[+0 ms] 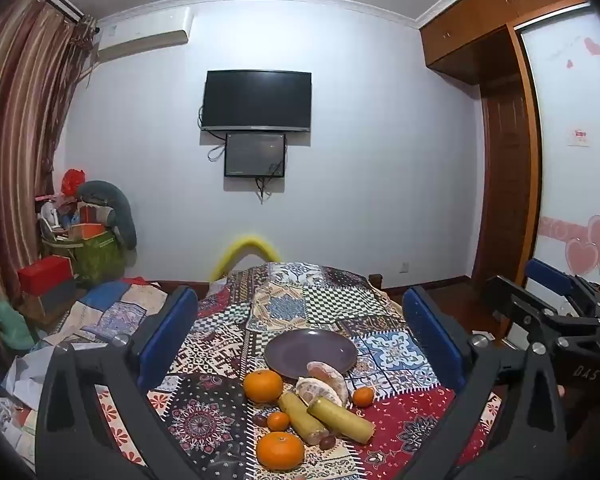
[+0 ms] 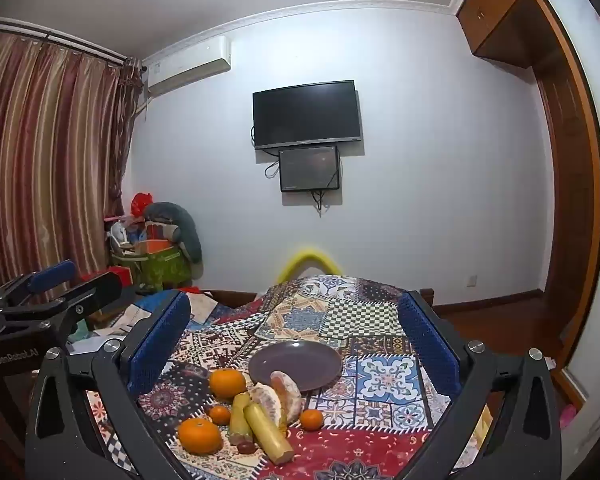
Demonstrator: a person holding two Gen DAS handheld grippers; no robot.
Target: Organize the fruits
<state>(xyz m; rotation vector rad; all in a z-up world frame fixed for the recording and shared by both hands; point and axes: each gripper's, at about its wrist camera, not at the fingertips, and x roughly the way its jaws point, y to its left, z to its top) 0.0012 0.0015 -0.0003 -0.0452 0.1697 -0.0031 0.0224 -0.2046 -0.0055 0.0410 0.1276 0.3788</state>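
- On a table covered with a busy patchwork cloth [image 1: 300,312], an empty purple plate [image 1: 311,352] sits just behind a tight cluster of fruit. Nothing has been placed on the plate yet.
- The cluster holds two large oranges, one at the front [image 1: 280,451] and one near the plate [image 1: 263,385], two small oranges [image 1: 363,396] [image 1: 278,421], a peeled citrus in segments [image 1: 325,384] leaning on the plate's near rim, two yellowish cut cane-like sticks [image 1: 342,419] [image 1: 302,416], and small dark red fruits [image 1: 327,442].
- The left gripper [image 1: 300,340] hangs above the table with its blue pads spread wide and nothing between them. The right gripper [image 2: 296,344] is likewise released and empty, and it appears beside the left one in that camera's view.
- Risk: the round oranges could roll off across the cloth if nudged, because the pieces touch one another.
- Risk: the peeled citrus is soft and loose, so a firm squeeze may crush it or split off segments.
- Risk: the sticks lie across each other, so lifting one could drag its neighbour or scatter the small fruits beside them.
- Risk: both grippers aim at the same small area and could collide.
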